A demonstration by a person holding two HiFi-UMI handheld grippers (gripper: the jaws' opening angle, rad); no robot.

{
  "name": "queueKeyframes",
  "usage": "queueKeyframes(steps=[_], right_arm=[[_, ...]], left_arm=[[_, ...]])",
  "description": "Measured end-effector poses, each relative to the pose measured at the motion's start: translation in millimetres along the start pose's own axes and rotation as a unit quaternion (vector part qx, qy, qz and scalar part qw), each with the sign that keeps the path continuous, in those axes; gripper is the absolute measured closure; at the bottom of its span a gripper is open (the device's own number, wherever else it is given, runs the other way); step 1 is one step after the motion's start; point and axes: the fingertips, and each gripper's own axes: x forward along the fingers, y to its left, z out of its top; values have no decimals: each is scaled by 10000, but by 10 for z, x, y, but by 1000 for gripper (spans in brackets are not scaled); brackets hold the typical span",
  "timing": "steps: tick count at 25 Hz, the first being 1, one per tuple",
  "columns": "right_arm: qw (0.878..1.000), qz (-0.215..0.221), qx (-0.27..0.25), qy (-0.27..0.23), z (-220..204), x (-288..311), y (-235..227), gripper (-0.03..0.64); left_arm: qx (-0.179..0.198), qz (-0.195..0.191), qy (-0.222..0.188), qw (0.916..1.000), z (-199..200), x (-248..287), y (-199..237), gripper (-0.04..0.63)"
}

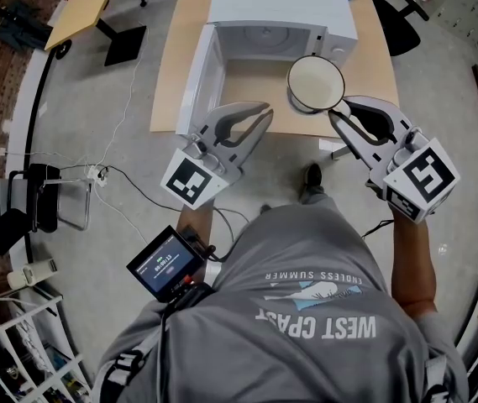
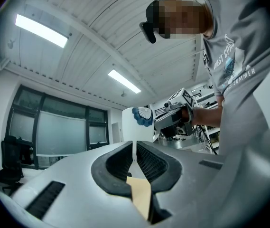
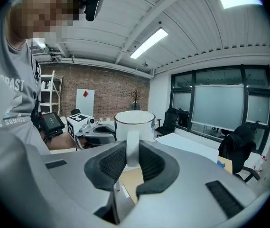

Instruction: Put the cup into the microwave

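A white cup [image 1: 315, 83] with a dark rim hangs in front of the open white microwave [image 1: 282, 8]. My right gripper [image 1: 338, 110] is shut on the cup's handle. In the right gripper view the handle [image 3: 132, 147] sits between the pads with the cup [image 3: 135, 123] beyond them. The cup's side bears a blue pattern [image 2: 142, 116]. The microwave door [image 1: 198, 83] is swung out to the left, showing the cavity [image 1: 264, 45]. My left gripper [image 1: 261, 117] hovers by the door, left of the cup, its jaws [image 2: 135, 152] shut with nothing between them.
The microwave stands on a wooden table [image 1: 168, 82]. A second table [image 1: 79, 8] is at the far left. A black chair [image 1: 44, 198] and loose cables lie on the floor at left. A small screen [image 1: 165, 264] hangs at the person's waist.
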Motion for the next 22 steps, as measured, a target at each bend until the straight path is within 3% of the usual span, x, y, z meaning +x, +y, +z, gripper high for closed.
queueKeyframes(steps=[22], right_arm=[[10000, 18, 97, 12, -82, 79, 2, 546]], left_arm=[[-71, -31, 56, 10000, -58, -15, 7, 571]])
